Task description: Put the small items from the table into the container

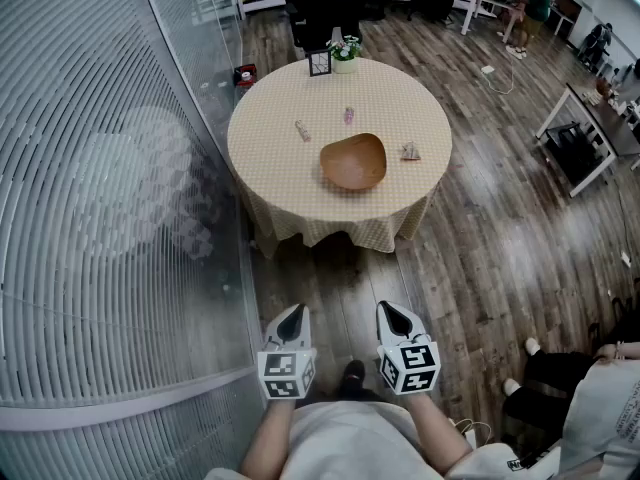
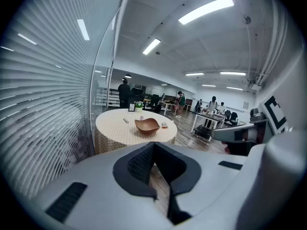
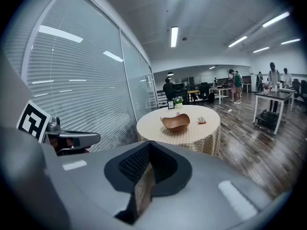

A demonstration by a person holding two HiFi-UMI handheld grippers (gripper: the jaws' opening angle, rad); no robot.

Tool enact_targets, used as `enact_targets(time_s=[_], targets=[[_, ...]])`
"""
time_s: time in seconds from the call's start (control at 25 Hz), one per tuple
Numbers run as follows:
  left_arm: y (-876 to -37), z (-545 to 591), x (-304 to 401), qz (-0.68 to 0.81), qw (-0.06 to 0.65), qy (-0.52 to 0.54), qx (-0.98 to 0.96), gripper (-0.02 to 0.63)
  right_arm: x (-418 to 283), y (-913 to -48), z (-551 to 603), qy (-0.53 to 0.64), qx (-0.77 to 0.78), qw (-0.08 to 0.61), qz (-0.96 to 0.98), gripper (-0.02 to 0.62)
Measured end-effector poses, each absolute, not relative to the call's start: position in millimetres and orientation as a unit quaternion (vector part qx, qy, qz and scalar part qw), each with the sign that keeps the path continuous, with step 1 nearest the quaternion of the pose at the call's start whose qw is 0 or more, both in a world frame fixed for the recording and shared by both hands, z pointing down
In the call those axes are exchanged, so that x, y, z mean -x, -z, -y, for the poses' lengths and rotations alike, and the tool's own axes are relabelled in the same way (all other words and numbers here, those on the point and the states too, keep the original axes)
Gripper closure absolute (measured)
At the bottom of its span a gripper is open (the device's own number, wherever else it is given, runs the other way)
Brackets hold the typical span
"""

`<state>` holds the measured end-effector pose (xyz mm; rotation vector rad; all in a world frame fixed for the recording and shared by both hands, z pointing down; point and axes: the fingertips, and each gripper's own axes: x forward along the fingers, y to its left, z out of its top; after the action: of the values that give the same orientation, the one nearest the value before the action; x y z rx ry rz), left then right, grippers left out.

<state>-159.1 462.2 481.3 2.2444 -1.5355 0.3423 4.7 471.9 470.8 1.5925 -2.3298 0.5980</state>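
A round table (image 1: 270, 168) with a beige checked cloth stands well ahead of me. On it lies a wooden bowl (image 1: 353, 161), also seen in the left gripper view (image 2: 147, 124) and the right gripper view (image 3: 175, 122). Three small items lie around the bowl: one at its left (image 1: 302, 130), one behind it (image 1: 348, 115), one at its right (image 1: 410, 151). My left gripper (image 1: 291, 321) and right gripper (image 1: 398, 318) are held side by side over the wooden floor, far short of the table. Both are shut with nothing between the jaws.
A small picture frame (image 1: 319, 62) and a flower pot (image 1: 345, 54) stand at the table's far edge. A glass wall with blinds (image 1: 110, 188) runs along the left. Desks (image 1: 590, 128) and people fill the back and right; someone sits at the lower right (image 1: 600, 388).
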Motion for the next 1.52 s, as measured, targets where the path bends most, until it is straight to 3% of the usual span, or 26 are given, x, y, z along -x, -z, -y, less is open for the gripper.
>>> enact_targets(time_s=[0.64,1.12,1.52], targets=[[-483.4,-456.8,147.4,0.548,0.202,-0.124,-0.802,0.6,-18.2,-467.9,-468.5,-0.204,-0.552,0.102,0.802,0.596],[-479.2,-436.4,96.5,0.538,0.188,-0.13,-0.812,0.6,-59.2,-471.7,-447.7,-0.192,-0.542,0.097,0.812,0.595],[-480.9,-350.9,72.6,0.528,0.191,-0.126,-0.818,0.6,-82.4,-474.0,-374.1,-0.2,-0.55,0.098,0.805,0.595]])
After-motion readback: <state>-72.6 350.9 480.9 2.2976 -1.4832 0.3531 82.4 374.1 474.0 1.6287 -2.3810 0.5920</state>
